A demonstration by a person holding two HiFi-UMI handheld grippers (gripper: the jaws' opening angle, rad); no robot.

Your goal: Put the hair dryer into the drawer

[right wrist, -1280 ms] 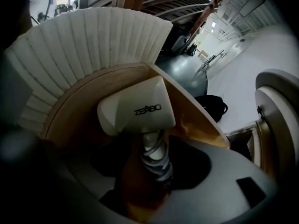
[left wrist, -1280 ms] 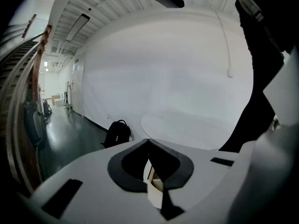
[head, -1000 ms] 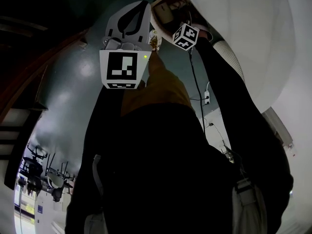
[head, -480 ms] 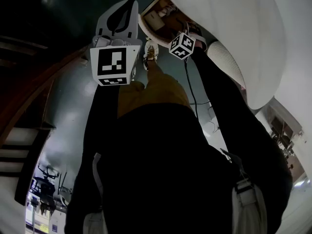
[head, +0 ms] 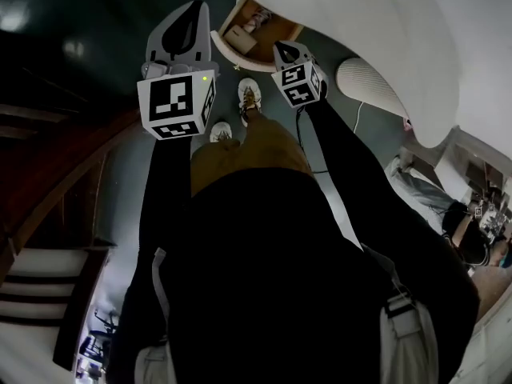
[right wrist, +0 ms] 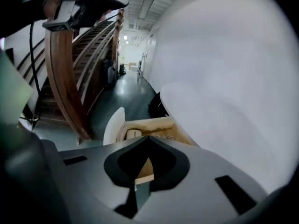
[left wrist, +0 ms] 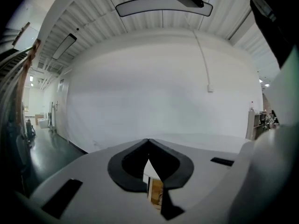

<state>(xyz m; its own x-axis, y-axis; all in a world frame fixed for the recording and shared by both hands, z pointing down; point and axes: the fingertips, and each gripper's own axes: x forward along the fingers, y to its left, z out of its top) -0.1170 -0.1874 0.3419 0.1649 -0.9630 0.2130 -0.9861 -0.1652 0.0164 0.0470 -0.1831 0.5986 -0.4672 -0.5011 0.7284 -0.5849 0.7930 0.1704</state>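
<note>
The open wooden drawer [head: 276,30] juts from the white curved cabinet [head: 376,22], straight below both grippers. Pale things lie in it; I cannot pick out the hair dryer among them. My left gripper [head: 194,8] hangs over the floor just left of the drawer, jaws shut and empty. My right gripper [head: 282,49] hovers off the drawer's near right corner, also shut on nothing. In the right gripper view the drawer [right wrist: 156,125] lies beyond the closed tips [right wrist: 149,138], with a pale object [right wrist: 133,133] in it. In the left gripper view the tips [left wrist: 148,140] meet before the white wall.
My two shoes [head: 250,98] stand on the dark floor just before the drawer. A dark cable [head: 302,138] hangs below the right gripper. A white ribbed round object [head: 372,86] sits at the right. Wooden stairs [head: 48,238] rise at the left.
Both grippers have risen away from the drawer. The right gripper has come out of the drawer and now sits above its corner. The view has tipped, showing more floor and both shoes.
</note>
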